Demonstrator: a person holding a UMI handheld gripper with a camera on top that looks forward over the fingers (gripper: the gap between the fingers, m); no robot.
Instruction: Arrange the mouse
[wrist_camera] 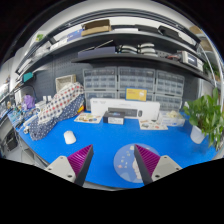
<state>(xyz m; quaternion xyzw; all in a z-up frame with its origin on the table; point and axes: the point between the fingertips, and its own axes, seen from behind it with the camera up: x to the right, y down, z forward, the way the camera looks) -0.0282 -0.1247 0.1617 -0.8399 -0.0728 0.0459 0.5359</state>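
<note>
Gripper view: the gripper (113,160) hangs above a blue table (100,135), its two fingers spread wide with nothing between them but bare tabletop. The purple pads (82,157) face each other across the gap, one at about 7 o'clock and the other at about 5 o'clock from the centre of the view.

The mouse (69,137), small and white, lies on the table at about 10 o'clock from the left finger, beyond it and apart from it, untouched. A round clear disc (127,160) lies flat on the table just beside the right finger, on its inner side; whether they touch cannot be told.

Farther off, at 12 o'clock beyond the fingers, a long white box (110,105) stands at the back of the table, with a yellow label (136,94) on the drawer unit (130,84) behind it. At 9 o'clock a patterned cloth (55,106) lies heaped on the table's left end. At 3 o'clock a green plant (208,115) in a white pot stands at the right end. Above all of this, shelves (120,42) run across the wall, loaded with boxes too small to make out.
</note>
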